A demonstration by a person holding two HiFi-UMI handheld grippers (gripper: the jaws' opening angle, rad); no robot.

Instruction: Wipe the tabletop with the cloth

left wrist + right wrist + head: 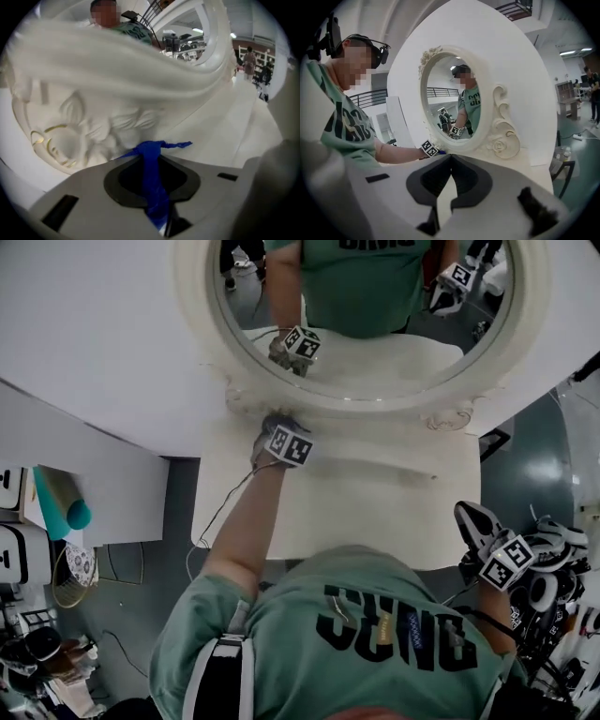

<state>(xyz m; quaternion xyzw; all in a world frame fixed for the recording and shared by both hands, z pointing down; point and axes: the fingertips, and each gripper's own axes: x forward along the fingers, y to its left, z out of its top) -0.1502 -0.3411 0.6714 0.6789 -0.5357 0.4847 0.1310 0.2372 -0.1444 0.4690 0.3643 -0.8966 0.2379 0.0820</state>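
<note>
The left gripper [151, 149], its jaws clamped on a twisted blue cloth [153, 183], is at the far edge of the white tabletop [375, 507], close to the carved base of the round mirror frame [394, 407], while the right gripper [450, 158], jaws together and empty, hangs off the near right corner.

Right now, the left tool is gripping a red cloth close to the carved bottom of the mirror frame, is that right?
Not quite. The cloth is blue, not red; the left gripper view shows it. The rest holds: the left tool is gripping it close to the carved bottom of the mirror frame.
</note>
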